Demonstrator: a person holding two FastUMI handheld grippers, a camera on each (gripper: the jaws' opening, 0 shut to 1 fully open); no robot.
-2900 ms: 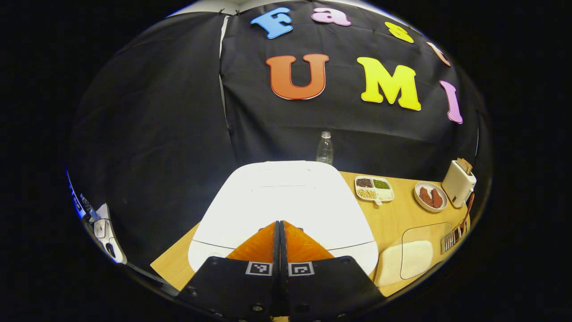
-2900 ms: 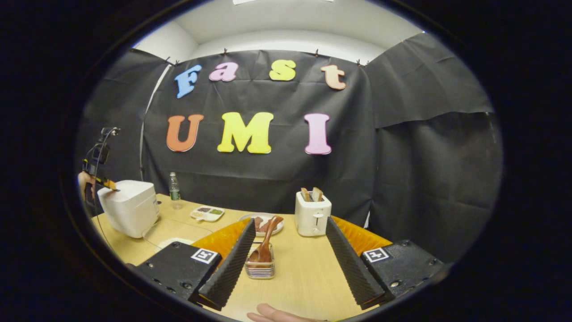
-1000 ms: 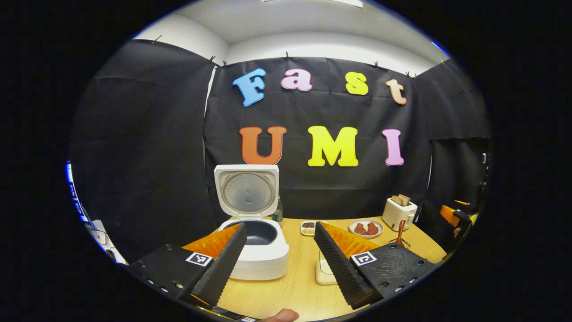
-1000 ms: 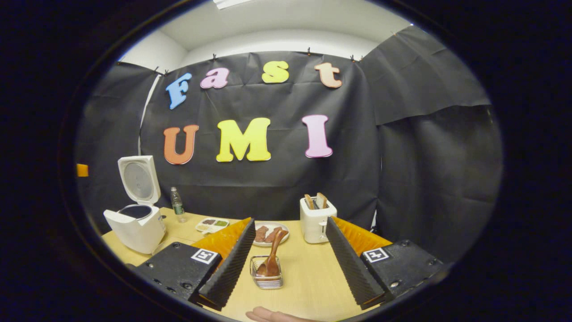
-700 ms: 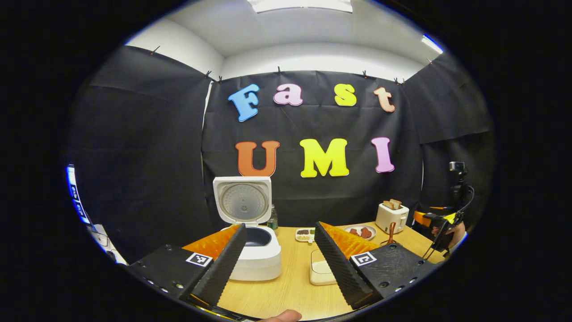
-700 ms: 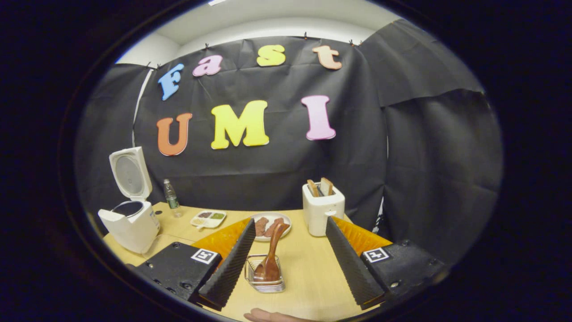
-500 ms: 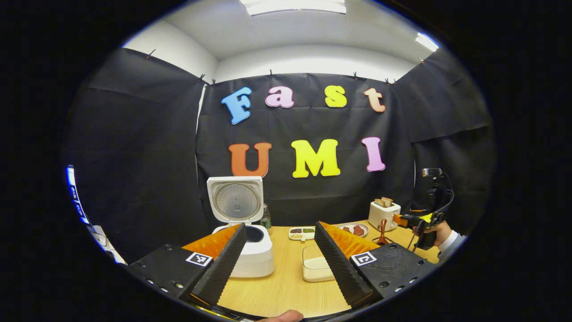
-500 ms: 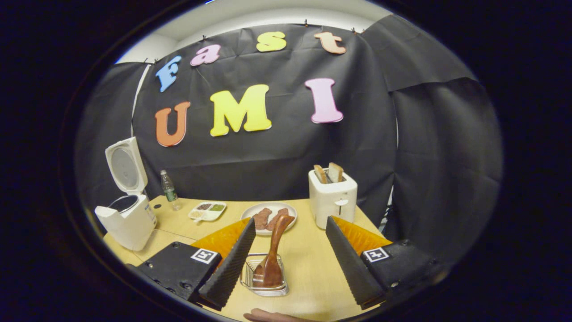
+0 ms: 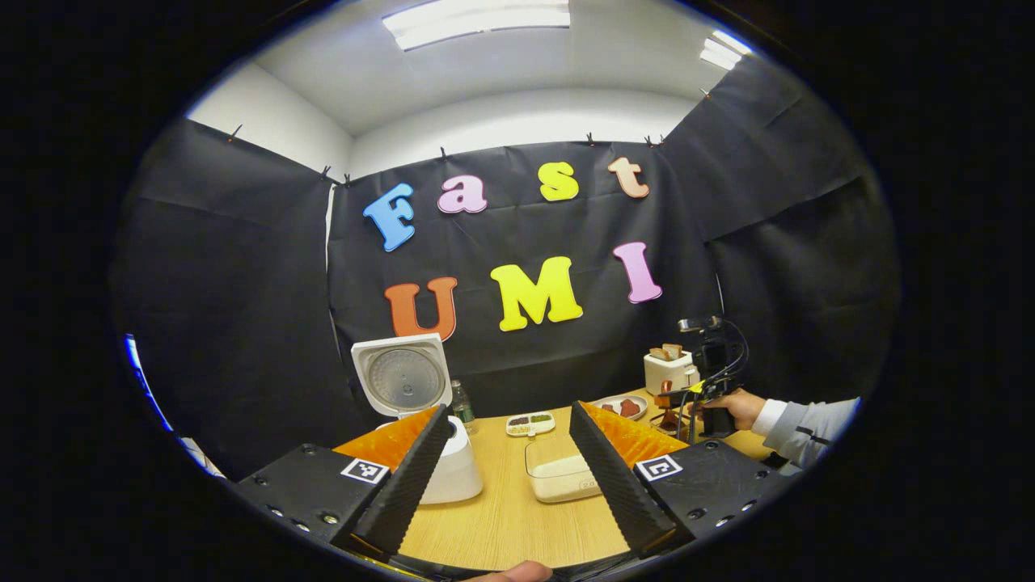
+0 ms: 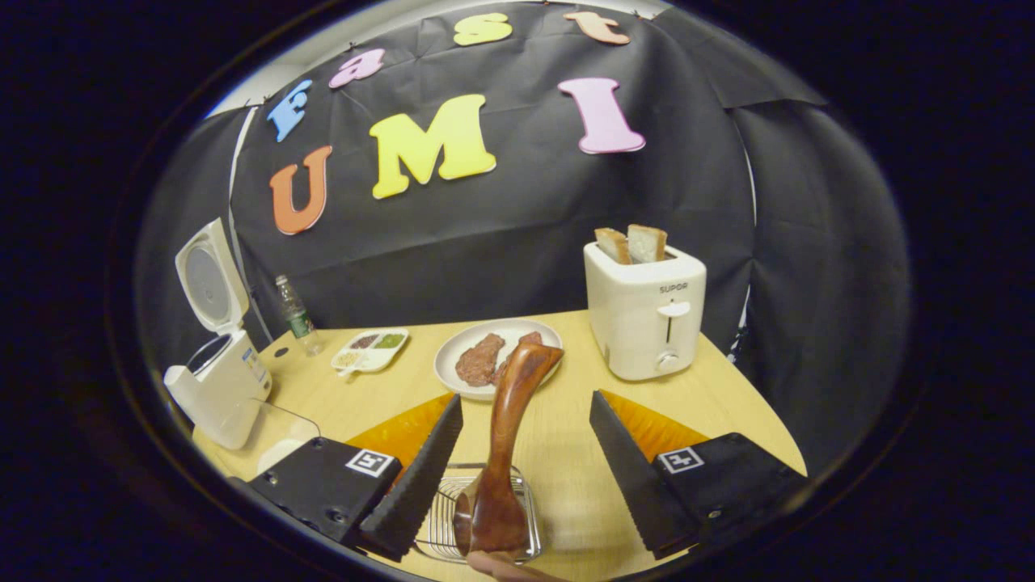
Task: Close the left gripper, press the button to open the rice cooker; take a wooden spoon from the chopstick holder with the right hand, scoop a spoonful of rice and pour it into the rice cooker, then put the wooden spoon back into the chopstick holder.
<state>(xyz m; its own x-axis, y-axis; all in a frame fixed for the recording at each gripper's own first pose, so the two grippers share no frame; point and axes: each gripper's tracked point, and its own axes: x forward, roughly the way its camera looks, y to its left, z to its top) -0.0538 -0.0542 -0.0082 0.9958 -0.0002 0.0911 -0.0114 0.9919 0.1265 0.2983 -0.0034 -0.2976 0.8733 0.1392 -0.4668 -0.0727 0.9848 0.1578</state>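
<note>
The white rice cooker [image 9: 458, 478] stands with its lid [image 9: 402, 377] up, just beyond my left gripper [image 9: 508, 408], which is open and holds nothing. A clear box of rice [image 9: 560, 475] lies beside it. In the right gripper view the wooden spoon [image 10: 508, 428] stands bowl-down in the wire chopstick holder [image 10: 443, 527]. Its handle rises between the fingers of my open right gripper [image 10: 525, 398], and neither finger touches it. The rice cooker [image 10: 217, 381] is far left there. In the left gripper view, a hand [image 9: 734, 402] holds that right gripper [image 9: 694, 398] over the holder.
A white toaster [image 10: 647, 311] with two bread slices stands at the back right. A plate of meat [image 10: 527, 330], a divided dish of grains [image 10: 372, 349] and a water bottle [image 10: 293, 318] line the wooden table's far side. The table edge [image 10: 760, 412] curves close on the right.
The left gripper has opened and pulled back from the cooker, whose lid is now up. The right gripper has moved forward and down over the holder, so the spoon handle now stands between its fingers.
</note>
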